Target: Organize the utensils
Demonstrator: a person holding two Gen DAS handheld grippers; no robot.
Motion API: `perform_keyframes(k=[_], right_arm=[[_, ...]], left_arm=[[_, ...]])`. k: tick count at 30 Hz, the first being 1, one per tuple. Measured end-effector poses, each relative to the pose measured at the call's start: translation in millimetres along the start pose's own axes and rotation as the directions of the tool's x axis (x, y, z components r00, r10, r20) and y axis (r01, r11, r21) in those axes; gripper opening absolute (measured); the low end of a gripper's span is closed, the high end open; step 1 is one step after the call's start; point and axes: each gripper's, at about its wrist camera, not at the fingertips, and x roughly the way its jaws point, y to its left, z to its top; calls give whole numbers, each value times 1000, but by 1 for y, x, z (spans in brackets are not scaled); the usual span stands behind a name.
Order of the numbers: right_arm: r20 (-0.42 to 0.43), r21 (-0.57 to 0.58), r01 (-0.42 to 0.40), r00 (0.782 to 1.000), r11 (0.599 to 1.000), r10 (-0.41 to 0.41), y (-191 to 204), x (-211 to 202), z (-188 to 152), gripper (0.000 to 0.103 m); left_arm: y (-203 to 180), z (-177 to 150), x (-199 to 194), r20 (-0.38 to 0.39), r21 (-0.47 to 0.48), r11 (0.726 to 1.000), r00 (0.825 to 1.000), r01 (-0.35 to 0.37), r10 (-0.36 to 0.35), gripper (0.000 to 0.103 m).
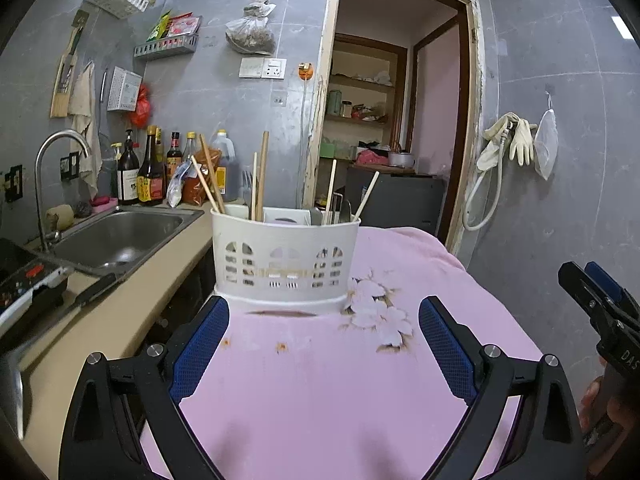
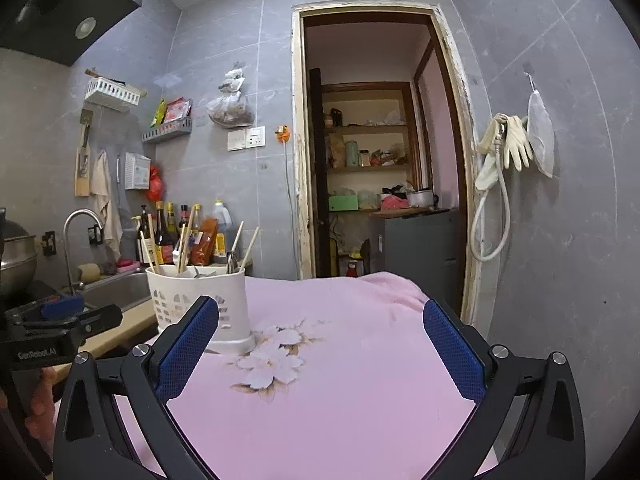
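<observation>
A white plastic utensil holder (image 1: 285,260) stands upright on the pink flowered cloth (image 1: 320,380). Several wooden chopsticks (image 1: 262,176) and some metal cutlery (image 1: 345,211) stick up out of it. My left gripper (image 1: 324,312) is open and empty, just in front of the holder. The holder also shows in the right wrist view (image 2: 200,300), to the left. My right gripper (image 2: 320,316) is open and empty over the cloth (image 2: 340,380), to the right of the holder. The right gripper also shows at the right edge of the left wrist view (image 1: 600,312).
A steel sink (image 1: 116,236) with a tap (image 1: 60,148) lies to the left, with sauce bottles (image 1: 148,172) behind it. A stove (image 1: 24,280) sits at the far left. A doorway (image 1: 396,128) opens behind the table. Gloves (image 1: 512,140) hang on the right wall.
</observation>
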Motion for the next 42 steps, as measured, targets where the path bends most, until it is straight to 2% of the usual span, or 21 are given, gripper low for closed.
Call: perform_keyframes(k=[9, 25, 42], right_arm=[[-6, 6, -8, 1000, 1000, 8, 4, -15, -10, 103], [-1, -20, 15, 1000, 1000, -15, 4, -18, -17, 103], [-5, -24, 21, 1000, 999, -21, 4, -14, -19, 103]], left_arm=[[-7, -16, -10, 8, 11, 999, 999, -35, 35, 93], [-4, -22, -10, 25, 10, 998, 998, -63, 63, 93], [-1, -25, -8, 28, 0, 998, 998, -62, 62, 93]])
